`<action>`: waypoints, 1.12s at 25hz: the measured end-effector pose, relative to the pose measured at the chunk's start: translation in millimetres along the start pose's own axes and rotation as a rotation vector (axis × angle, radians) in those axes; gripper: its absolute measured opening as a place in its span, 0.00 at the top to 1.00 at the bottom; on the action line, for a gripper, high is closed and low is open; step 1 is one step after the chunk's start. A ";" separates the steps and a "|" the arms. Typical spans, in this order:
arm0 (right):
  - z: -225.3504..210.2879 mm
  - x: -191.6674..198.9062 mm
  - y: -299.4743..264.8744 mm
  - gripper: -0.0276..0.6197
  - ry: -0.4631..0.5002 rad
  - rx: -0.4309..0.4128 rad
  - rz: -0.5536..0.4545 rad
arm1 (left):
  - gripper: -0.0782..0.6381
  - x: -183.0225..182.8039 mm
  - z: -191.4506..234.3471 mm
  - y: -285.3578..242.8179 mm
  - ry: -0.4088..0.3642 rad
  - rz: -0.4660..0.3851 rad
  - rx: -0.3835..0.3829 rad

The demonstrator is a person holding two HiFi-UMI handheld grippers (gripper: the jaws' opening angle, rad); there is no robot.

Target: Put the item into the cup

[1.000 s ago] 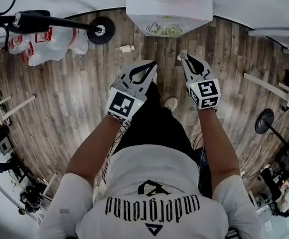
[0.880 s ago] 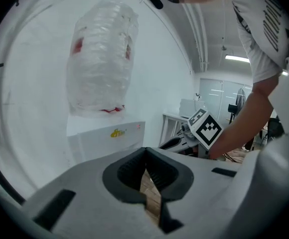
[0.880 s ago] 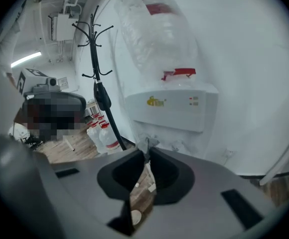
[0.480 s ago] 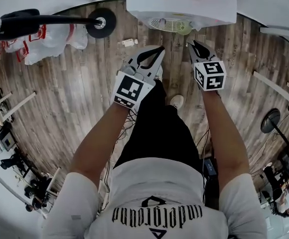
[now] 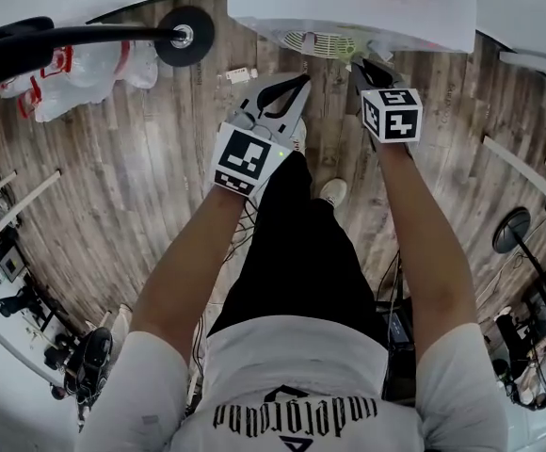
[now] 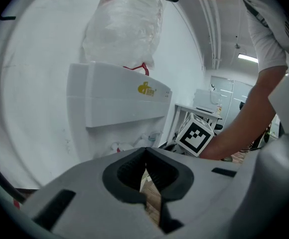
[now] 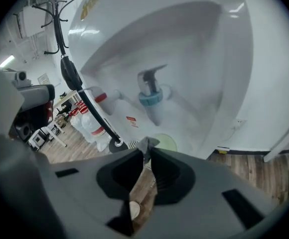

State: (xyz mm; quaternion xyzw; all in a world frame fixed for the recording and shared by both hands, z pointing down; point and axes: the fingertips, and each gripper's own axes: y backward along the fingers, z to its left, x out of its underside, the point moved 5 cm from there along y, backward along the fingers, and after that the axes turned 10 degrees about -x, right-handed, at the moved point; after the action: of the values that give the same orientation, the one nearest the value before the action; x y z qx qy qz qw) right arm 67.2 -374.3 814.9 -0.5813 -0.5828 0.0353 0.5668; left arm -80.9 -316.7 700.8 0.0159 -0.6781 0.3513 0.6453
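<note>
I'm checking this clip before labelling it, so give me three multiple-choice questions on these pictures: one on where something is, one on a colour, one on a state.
1. Where is the water dispenser?
A) in front of the person
B) behind the person
C) tipped over on its side

2. What colour is the person's T-shirt?
A) red
B) white
C) green

3. How do the left gripper fingers stand?
A) spread wide
B) clamped on a cup
C) closed together, empty

Answers:
1 A: the head view shows it just beyond the outstretched arms.
2 B: it is white with black print.
3 C: the left gripper view shows the tips touching with nothing between them.
</note>
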 end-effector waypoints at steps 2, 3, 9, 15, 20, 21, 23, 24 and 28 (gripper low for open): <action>-3.1 2.8 -7.4 0.87 -0.011 0.002 0.014 | 0.88 4.3 1.8 -3.1 0.004 0.004 0.000; -4.1 4.1 -10.1 0.87 -0.016 0.003 0.020 | 0.88 6.2 2.1 -4.3 0.003 0.007 0.001; -9.7 10.7 -17.2 0.82 -0.043 0.000 0.047 | 0.88 6.2 1.8 -6.8 -0.005 0.014 0.001; -12.1 13.5 -21.1 0.75 -0.059 0.009 0.054 | 0.88 9.2 0.7 -6.4 -0.009 0.025 0.004; -10.9 12.2 -20.5 0.72 -0.064 0.007 0.055 | 0.88 9.1 3.5 -4.1 -0.004 0.026 -0.001; -9.5 11.3 -19.4 0.72 -0.062 0.005 0.054 | 0.88 8.2 4.3 -3.1 -0.004 0.026 -0.002; -5.4 8.7 -15.2 0.72 -0.054 0.003 0.050 | 0.88 5.0 5.0 0.1 -0.004 0.023 -0.007; -2.6 7.3 -11.4 0.72 -0.049 0.001 0.046 | 0.88 2.6 4.1 2.4 -0.005 0.020 -0.009; 14.9 -0.8 16.0 0.72 -0.024 -0.012 0.011 | 0.88 -14.8 -8.1 15.6 -0.019 -0.002 -0.014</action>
State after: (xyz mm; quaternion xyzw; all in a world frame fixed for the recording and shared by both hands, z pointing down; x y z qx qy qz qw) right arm 66.7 -360.5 797.8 -0.5874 -0.5866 0.0421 0.5559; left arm -78.8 -307.4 679.9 0.0152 -0.6867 0.3457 0.6393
